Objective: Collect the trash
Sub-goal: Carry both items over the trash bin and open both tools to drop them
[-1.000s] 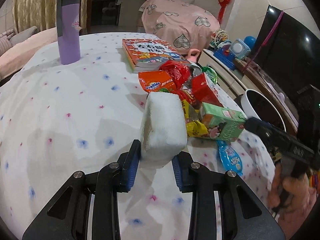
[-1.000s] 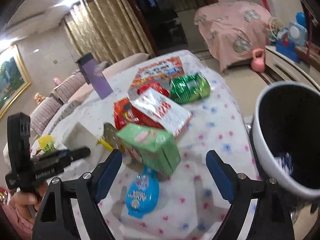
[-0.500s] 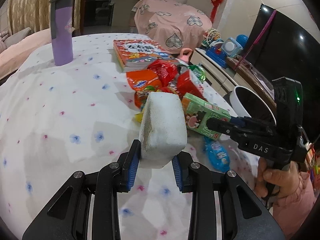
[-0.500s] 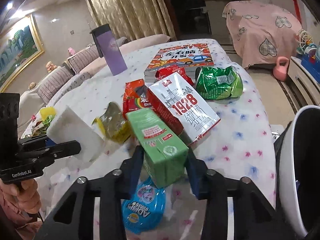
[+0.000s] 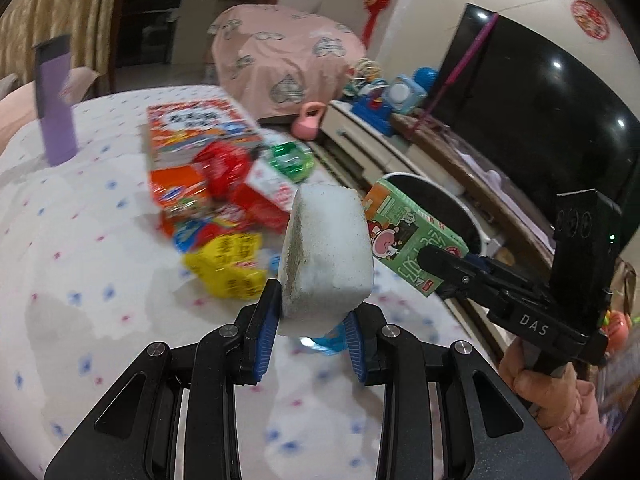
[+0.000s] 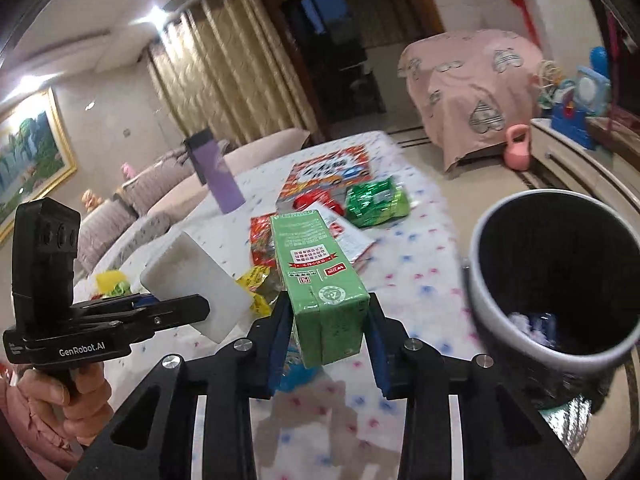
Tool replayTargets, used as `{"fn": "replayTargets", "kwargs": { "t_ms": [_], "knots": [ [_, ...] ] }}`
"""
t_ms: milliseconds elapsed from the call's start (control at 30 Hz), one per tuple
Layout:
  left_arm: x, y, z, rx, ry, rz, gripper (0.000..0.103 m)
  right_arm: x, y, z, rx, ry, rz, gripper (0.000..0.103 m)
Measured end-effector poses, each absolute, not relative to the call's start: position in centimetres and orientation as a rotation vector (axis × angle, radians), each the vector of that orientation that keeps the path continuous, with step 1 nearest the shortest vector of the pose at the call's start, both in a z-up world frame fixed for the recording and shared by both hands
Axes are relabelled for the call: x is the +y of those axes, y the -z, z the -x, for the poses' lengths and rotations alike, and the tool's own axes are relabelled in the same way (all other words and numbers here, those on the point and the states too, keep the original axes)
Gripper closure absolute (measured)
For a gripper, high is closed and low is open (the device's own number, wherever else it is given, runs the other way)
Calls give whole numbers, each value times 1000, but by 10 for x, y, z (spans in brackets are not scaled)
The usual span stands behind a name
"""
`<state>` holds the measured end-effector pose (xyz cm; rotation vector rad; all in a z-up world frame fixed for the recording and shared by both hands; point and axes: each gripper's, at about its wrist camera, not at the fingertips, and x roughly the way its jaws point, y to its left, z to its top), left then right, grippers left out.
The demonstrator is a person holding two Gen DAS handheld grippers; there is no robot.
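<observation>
Meanwhile the right gripper (image 6: 326, 344) had just been closing and clasped the green carton (image 6: 320, 284), lifted off the tabletop (image 6: 400, 272) near its right edge, beside the bin (image 6: 492, 308). The left gripper (image 5: 310, 338) clenched a white sponge (image 5: 326, 256) above the tabletop's near edge.

The sponge (image 5: 326, 256) looks white, foamy and matt, with a rough speckled side. The green carton (image 6: 318, 280) is smooth printed paperboard. The snack wrappers (image 5: 224, 184) are glossy foil-like plastic. The tablecloth (image 5: 92, 240) is matt cloth. The bin (image 6: 552, 280) looks smooth.
</observation>
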<state>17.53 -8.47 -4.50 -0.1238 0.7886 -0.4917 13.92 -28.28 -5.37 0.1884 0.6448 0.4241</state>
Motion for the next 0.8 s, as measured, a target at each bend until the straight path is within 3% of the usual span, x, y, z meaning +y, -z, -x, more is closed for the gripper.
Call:
{"fn": "replayTargets", "kwargs": {
  "t_ms": [800],
  "knots": [
    [-225, 34, -207, 811, 670, -20, 74, -405, 36, -124, 589, -153, -263, 68]
  ]
}}
